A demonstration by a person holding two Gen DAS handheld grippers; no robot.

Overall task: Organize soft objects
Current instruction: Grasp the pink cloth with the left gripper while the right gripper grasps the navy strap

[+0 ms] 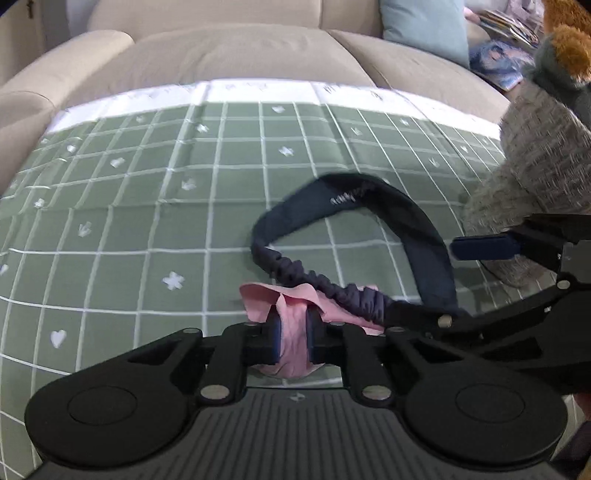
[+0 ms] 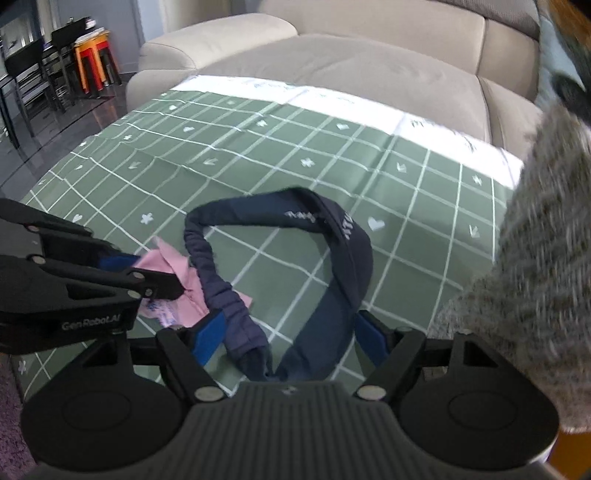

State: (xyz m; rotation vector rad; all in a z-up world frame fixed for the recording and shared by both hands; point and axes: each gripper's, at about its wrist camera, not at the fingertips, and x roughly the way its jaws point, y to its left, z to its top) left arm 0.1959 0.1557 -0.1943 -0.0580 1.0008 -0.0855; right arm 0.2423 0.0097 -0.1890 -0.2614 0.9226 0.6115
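Observation:
A pink cloth (image 1: 291,332) sits pinched between the fingers of my left gripper (image 1: 291,334), which is shut on it just above the green checked cloth (image 1: 147,206). A dark navy headband (image 1: 373,236) lies in a loop on the cloth, its gathered part across the pink cloth. My right gripper (image 2: 291,332) is open, its fingers either side of the near end of the headband (image 2: 332,258). The pink cloth (image 2: 173,277) and the left gripper (image 2: 147,275) show at the left of the right wrist view. The right gripper (image 1: 465,280) shows at the right of the left wrist view.
A grey knitted plush toy (image 1: 535,177) stands at the right, close to the right gripper; it shows in the right wrist view (image 2: 535,258) too. A beige sofa (image 1: 240,48) lies beyond the cloth, with a light blue cushion (image 1: 424,26). Chairs and coloured stools (image 2: 92,59) stand far left.

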